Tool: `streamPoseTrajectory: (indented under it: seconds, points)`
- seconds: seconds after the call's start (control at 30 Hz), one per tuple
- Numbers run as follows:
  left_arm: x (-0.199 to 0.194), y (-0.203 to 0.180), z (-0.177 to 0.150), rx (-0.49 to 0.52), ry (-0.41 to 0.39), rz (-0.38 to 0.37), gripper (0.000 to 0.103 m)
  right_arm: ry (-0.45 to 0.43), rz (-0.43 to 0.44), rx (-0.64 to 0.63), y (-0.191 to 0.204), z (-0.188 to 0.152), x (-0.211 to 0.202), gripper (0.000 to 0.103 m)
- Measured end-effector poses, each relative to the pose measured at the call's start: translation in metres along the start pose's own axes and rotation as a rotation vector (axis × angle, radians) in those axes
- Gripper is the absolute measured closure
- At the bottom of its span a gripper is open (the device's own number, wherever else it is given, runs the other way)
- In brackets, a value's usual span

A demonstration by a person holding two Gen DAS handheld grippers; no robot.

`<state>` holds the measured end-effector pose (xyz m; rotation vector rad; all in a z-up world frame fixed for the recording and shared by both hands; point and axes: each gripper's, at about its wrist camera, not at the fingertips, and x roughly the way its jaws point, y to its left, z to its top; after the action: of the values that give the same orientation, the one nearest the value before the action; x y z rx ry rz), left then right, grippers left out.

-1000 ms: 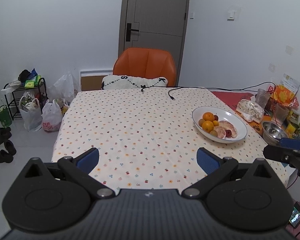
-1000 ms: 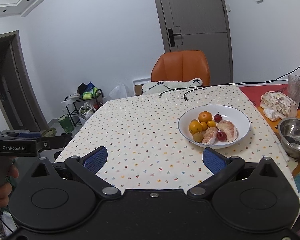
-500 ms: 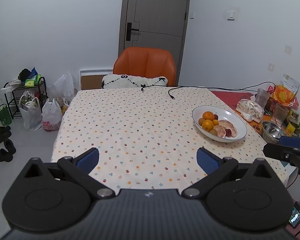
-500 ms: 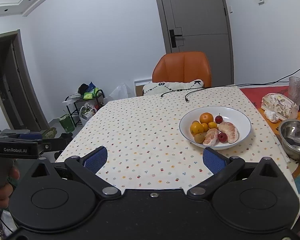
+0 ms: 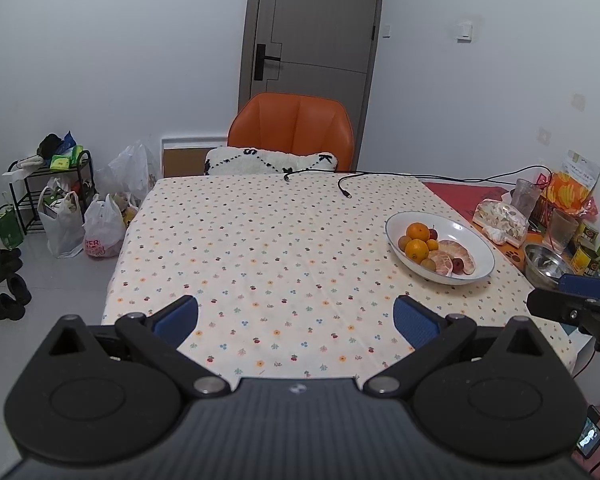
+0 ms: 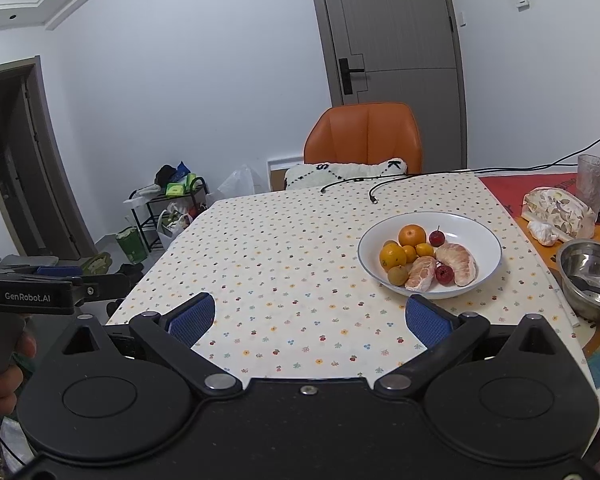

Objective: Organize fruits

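- Left gripper (image 5: 296, 314): its blue pads stand wide apart with nothing between them, held over the near edge of the bench (image 5: 260, 248). Ahead of it lies only bare dotted cloth; the fruit sits well off to its right.
- Right gripper (image 6: 308, 316): also spread wide and holding nothing, hovering at the near edge. The white bowl (image 6: 480, 232) lies just ahead and to the right of its right pad.
- Every fruit in view is already gathered in that bowl: two oranges (image 6: 412, 235), smaller orange ones between them, two peeled pomelo segments (image 6: 458, 262), two small red fruits (image 6: 436, 237) and a brownish one (image 6: 398, 275), possibly a kiwi, though the view is too small to be sure. None lies loose on the cloth.
- This fits either fruit already collected or fruit waiting to be sorted out of the bowl; the pictures do not settle which.
- Whichever applies, handling calls for care: the pomelo segments look soft and would bruise under a hard squeeze, and the round fruits would likely roll if nudged sideways, so coming down from above with the pads straddling one piece seems wise.
- Right of the bowl, a steel bowl (image 6: 588, 276) with a spoon stands close; a wide swing on that side could knock it.
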<state>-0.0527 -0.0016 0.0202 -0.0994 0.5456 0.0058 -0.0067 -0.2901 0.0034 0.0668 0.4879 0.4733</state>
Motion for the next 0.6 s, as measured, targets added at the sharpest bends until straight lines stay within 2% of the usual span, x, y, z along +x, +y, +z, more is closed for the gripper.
streamPoseTrajectory:
  seconds: [0.6]
  points:
    - [0.0005, -0.0008, -0.0014, -0.002, 0.004, 0.000, 0.000, 0.000, 0.001, -0.004, -0.0002, 0.0000, -0.0003, 0.000]
